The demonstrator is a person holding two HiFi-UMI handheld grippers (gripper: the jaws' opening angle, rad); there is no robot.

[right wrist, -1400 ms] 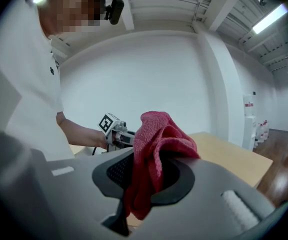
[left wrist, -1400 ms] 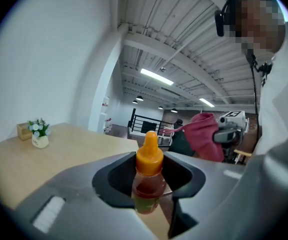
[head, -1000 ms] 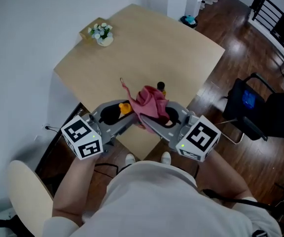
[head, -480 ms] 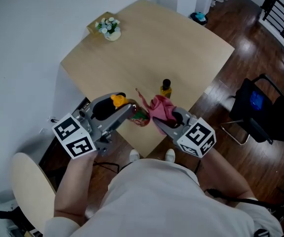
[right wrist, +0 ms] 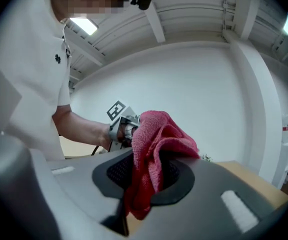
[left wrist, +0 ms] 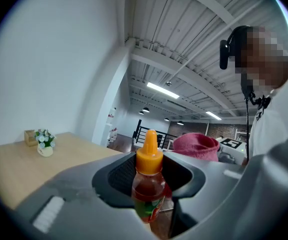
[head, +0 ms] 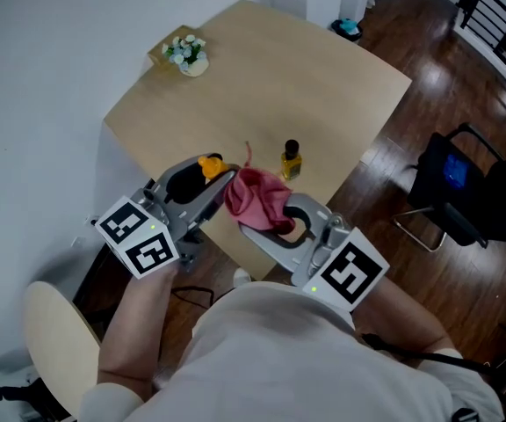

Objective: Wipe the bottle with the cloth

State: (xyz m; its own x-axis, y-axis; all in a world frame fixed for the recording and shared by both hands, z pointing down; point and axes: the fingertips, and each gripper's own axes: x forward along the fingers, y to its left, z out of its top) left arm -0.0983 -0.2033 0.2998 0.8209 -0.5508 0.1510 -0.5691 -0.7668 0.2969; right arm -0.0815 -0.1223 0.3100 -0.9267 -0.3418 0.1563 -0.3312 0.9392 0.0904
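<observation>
Bottle (left wrist: pixel 148 184): small, orange-capped, judged light, smooth, squeezable; best held mid-body, where the left gripper (head: pixel 216 176) clamps it upright over the table (head: pixel 323 77) near edge. Cloth (head: pixel 257 200): soft, limp, bunched in the right gripper (right wrist: pixel 146 181), jaws closed on it. Both grippers raised, angled inward, cloth just beside bottle.

The tabletop (head: pixel 323 86) lies bare far and right; only a black-capped bottle (head: pixel 290 161) just beyond the right gripper (head: pixel 251 229) and a far-left flower pot (head: pixel 185 54) obstruct.

Orange-capped bottle (left wrist: pixel 148 181) upright in left claw (left wrist: pixel 151 206); bunched pink cloth (right wrist: pixel 156 134) in right claw (right wrist: pixel 143 184).
</observation>
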